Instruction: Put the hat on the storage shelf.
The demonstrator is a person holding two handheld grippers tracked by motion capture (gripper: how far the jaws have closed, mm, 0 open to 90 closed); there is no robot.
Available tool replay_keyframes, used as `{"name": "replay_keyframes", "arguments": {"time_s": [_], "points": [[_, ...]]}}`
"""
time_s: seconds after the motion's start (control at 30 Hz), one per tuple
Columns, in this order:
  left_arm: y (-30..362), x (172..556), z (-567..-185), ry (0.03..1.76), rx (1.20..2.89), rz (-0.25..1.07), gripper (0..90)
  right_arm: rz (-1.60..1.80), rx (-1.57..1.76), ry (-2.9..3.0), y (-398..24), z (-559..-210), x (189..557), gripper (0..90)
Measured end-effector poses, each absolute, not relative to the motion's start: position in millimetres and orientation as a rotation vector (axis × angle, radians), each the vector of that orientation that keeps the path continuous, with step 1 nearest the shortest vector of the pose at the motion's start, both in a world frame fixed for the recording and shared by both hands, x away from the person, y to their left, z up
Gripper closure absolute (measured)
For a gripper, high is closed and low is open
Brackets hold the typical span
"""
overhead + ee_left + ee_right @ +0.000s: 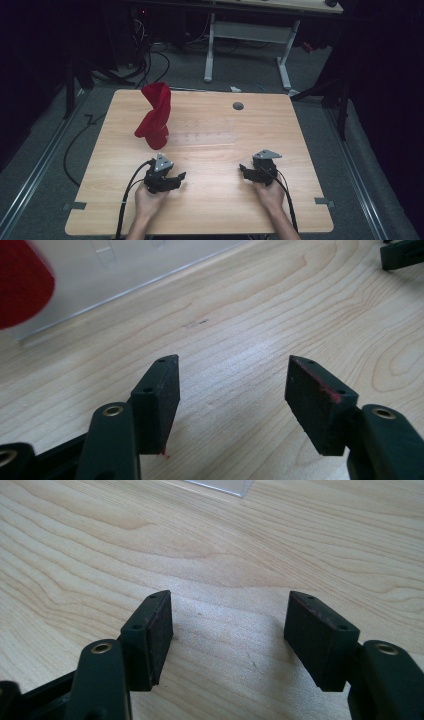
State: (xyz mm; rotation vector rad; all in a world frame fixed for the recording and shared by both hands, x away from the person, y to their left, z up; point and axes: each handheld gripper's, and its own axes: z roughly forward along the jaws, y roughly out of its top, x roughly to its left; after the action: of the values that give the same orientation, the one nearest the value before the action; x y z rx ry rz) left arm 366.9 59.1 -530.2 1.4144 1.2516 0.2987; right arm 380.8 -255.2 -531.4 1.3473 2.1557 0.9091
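Observation:
A red cloth (155, 120) stands twisted upright at the left end of a clear plastic tray (205, 134) on the wooden table (210, 210). My left gripper (174, 178) rests low over the table just in front of the cloth, open, with bare wood between its pads. In the left gripper view, my left gripper (232, 365) has the red cloth (20, 285) and the clear tray (125, 275) ahead to the upper left. My right gripper (246, 172) is open near the table's front right. In the right gripper view, my right gripper (230, 597) holds nothing, with the tray's corner (225, 485) beyond.
A grey round cap (238, 105) sits in the tabletop at the back. Behind the table stands a white desk frame (210, 50), with cables (150, 65) on the grey floor. The other gripper's tip (402, 252) shows at the top right of the left gripper view.

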Motion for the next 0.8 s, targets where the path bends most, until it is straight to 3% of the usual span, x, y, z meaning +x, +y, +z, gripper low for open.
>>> {"name": "replay_keyframes", "arguments": {"time_s": [0.8], "points": [[50, 375, -546, 1.263, 1.453, 0.377, 34.9, 0.909, 1.347, 2.155, -255, -531, 381, 36.2]]}}
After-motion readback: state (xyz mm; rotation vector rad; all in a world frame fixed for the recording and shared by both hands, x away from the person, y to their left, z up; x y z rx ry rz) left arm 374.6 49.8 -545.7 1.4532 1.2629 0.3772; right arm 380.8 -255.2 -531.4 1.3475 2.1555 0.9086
